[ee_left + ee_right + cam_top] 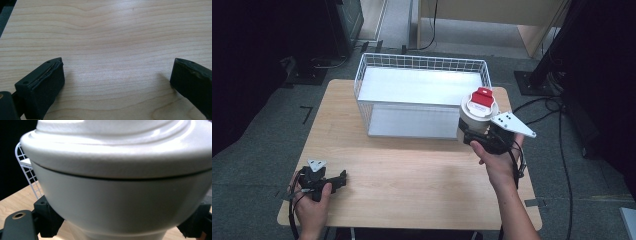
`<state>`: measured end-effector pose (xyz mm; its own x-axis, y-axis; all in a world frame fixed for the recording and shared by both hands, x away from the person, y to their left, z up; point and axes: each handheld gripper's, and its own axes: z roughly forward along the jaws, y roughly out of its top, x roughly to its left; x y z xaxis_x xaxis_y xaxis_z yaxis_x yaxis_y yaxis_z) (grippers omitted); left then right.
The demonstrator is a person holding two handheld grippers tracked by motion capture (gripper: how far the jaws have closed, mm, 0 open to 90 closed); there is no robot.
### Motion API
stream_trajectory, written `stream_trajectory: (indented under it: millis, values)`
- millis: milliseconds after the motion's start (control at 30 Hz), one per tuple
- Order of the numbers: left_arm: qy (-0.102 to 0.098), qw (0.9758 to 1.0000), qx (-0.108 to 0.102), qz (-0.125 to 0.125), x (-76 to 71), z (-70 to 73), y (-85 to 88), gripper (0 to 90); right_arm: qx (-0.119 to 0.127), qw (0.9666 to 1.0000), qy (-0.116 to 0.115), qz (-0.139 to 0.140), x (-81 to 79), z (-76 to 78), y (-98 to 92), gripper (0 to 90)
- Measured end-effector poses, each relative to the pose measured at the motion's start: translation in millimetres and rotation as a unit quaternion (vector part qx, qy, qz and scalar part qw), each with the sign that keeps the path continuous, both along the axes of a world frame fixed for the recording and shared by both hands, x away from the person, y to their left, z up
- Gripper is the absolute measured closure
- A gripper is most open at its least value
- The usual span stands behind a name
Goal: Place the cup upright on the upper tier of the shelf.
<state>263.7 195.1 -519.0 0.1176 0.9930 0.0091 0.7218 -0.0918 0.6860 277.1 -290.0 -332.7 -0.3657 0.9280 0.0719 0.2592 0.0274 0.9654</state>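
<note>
Grippers number two, with one white jar (478, 117) and one white wire basket (422, 95): the right gripper (482, 137) clamps the jar's base beside the basket, lifted off the wooden table (412, 175). The left gripper (343, 178) rests with jaws wide apart, grasping nothing. The high view reveals the jar's red cap (482, 97) and grey floor (257, 165); the right gripper view catches just its white body.

Grey carpet floor (257, 160), dim surroundings

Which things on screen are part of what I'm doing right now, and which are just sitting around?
In the job:
- white round container with red lid tab
- right gripper, clamped on its base
- white wire basket, beside it

Lying about:
- left gripper, open, nothing between its jaws
- light wooden table
- black cables on the floor
</note>
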Motion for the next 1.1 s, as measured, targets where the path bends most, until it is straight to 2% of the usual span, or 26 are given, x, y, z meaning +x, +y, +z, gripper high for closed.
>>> stream_trajectory:
  millis: [300, 600, 833, 933, 1000, 1100]
  values:
    - [0.0, 1.0, 0.0, 0.0, 0.0, 0.0, 0.1, 0.0, -0.004, 0.9999, -0.015, 0.007, 23.0, 25.5, 14.2, 12.5]
    - [0.0, 1.0, 0.0, 0.0, 0.0, 0.0, 0.0, 0.0, -0.005, 0.9997, -0.021, 0.011, 47.7, 42.5, 29.0, 12.5]
    - [0.0, 1.0, -0.001, 0.0, 0.0, 0.0, 0.0, 0.0, 0.0, 0.9998, -0.016, 0.011, 65.5, 47.4, 37.2, 12.5]
    - [-0.001, 1.0, -0.001, 0.0, 0.0, -0.1, 0.1, 0.0, -0.007, 0.9999, -0.013, 0.008, 79.0, 47.4, 43.0, 12.5]
    - [-0.001, 1.0, -0.001, 0.001, 0.0, -0.1, 0.0, 0.0, -0.008, 0.9999, -0.013, 0.006, 82.4, 47.3, 44.3, 12.5]
    - [-0.001, 1.0, -0.001, 0.001, 0.1, -0.1, 0.0, 0.0, 0.003, 1.0, -0.007, 0.005, 92.0, 47.7, 47.6, 12.5]
